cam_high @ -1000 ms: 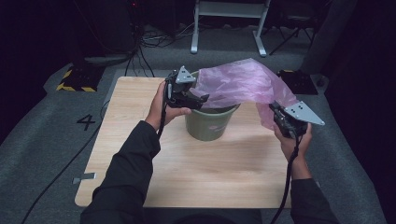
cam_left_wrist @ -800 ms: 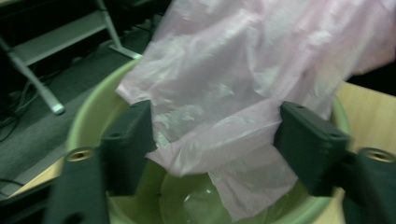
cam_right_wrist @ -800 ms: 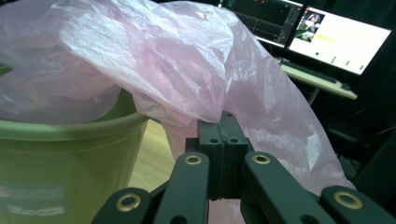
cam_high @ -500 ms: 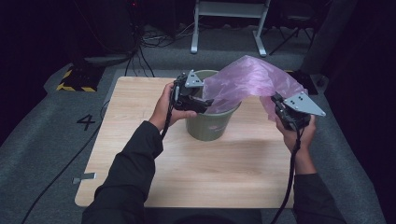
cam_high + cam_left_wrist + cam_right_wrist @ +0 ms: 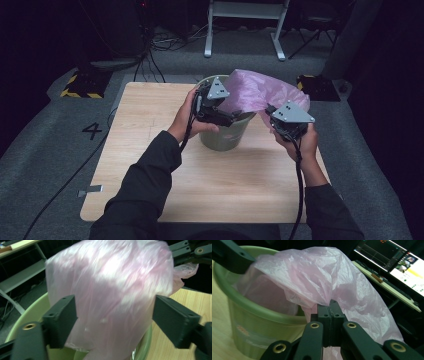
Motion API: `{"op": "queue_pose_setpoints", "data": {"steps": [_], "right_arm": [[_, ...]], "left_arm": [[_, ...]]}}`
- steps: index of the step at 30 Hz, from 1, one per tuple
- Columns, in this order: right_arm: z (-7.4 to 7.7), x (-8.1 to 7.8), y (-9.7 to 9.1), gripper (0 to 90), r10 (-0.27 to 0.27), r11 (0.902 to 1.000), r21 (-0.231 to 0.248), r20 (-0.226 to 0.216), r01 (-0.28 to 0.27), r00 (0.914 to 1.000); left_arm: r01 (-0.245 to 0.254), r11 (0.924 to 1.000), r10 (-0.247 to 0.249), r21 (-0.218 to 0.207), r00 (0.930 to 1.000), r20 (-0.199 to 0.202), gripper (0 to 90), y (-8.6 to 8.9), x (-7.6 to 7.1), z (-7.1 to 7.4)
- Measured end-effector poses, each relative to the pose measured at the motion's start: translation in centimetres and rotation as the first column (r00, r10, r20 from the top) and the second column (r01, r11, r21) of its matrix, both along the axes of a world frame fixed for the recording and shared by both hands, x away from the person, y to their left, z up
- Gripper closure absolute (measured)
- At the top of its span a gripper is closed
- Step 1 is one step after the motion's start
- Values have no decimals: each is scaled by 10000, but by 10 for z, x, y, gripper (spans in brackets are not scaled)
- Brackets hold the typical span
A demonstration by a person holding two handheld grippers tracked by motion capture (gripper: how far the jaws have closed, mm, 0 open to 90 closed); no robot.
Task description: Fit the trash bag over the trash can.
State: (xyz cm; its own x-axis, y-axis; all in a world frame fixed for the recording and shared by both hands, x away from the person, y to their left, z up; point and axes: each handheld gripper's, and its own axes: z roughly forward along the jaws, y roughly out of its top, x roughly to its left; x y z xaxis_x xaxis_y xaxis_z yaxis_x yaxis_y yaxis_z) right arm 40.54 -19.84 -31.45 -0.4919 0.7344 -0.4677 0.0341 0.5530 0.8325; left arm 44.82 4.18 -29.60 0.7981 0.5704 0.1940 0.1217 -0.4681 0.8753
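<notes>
Putting a pink bag (image 5: 260, 92) into the green bin (image 5: 227, 135) in the middle of the table (image 5: 150, 165). Right gripper (image 5: 329, 308) pinching the bag's edge, jaws closed. Left gripper (image 5: 112, 320) gaping wide around the bag, probably not touching it. Next, needing to pull the edge over the near rim.

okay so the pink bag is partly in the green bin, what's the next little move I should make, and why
Probably close the left gripper on the pink bag. Its jaws stand wide open on either side of the film above the green bin, holding nothing, while the right gripper is already shut on the bag's edge. With both edges held, you could likely spread the bag over the rim.
</notes>
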Motion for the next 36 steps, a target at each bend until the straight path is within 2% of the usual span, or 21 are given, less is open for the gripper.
{"op": "queue_pose_setpoints", "data": {"steps": [1, 3, 5, 6, 10, 12, 16, 20, 22, 25, 26, 28, 30, 33, 34, 35, 36], "right_arm": [[0, 0, 1, 895, 125, 9999, 15, -54, -125, 9999], [-1, 0, 2, 886, 362, 9993, 113, -143, -360, 9992], [-3, 0, 2, 868, 519, 9986, 147, -250, -515, 9983], [-4, 1, 3, 849, 568, 9982, 188, -297, -562, 9979], [-7, 0, 3, 808, 754, 9968, 279, -399, -744, 9964], [-8, -1, 2, 740, 906, 9952, 411, -454, -887, 9949], [-7, -4, -3, 572, 1007, 9932, 650, -709, -962, 9924], [-8, -10, -11, 569, 1352, 9876, 909, -764, -1281, 9879], [-9, -9, -11, 637, 1297, 9896, 745, -906, -1232, 9874], [-11, -6, -12, 811, 1205, 9913, 665, -1037, -1140, 9873], [-10, -5, -12, 840, 1270, 9897, 799, -1066, -1188, 9862], [-7, -5, -12, 874, 1243, 9886, 975, -994, -1147, 9873], [-3, -5, -11, 900, 1255, 9888, 916, -829, -1179, 9886], [0, -5, -9, 900, 1326, 9883, 861, -724, -1262, 9885], [0, -6, -9, 900, 1362, 9878, 863, -703, -1300, 9882], [1, -7, -8, 900, 1376, 9877, 837, -683, -1318, 9881], [1, -8, -8, 900, 1450, 9867, 843, -671, -1392, 9872]], "left_arm": [[-61, 9999, 59, 135, 9999, 105, 272, -1, 0, 0], [23, 9994, -32, 332, 9997, 245, 428, -2, 1, -1], [156, 9971, -189, 741, 9988, 442, 598, -3, 1, -3], [48, 9950, -106, 994, 9983, 581, 644, -4, 1, -4], [24, 9921, -112, 1258, 9975, 692, 854, -2, 3, -8], [67, 9905, -164, 1370, 9975, 695, 898, 0, 4, -10], [-167, 9890, 59, 1472, 9973, 730, 900, 6, 5, -11], [-224, 9910, 139, 1316, 9978, 649, 900, 10, 8, -13], [77, 9948, -128, 1011, 9987, 503, 893, 10, 8, -13], [373, 9973, -400, 636, 9983, 419, 518, 4, 4, -11], [591, 9967, -608, 553, 9977, 294, 441, 2, 4, -10], [327, 9978, -356, 582, 9981, 497, 324, -4, 1, -10], [438, 9968, -467, 663, 9980, 433, 328, -10, 1, -10], [363, 9934, -410, 1084, 9983, 416, 350, -19, 4, -11], [385, 9914, -442, 1249, 9981, 430, 395, -21, 5, -11], [462, 9896, -522, 1362, 9978, 407, 501, -22, 7, -11], [624, 9863, -690, 1528, 9969, 385, 542, -23, 9, -11]]}}
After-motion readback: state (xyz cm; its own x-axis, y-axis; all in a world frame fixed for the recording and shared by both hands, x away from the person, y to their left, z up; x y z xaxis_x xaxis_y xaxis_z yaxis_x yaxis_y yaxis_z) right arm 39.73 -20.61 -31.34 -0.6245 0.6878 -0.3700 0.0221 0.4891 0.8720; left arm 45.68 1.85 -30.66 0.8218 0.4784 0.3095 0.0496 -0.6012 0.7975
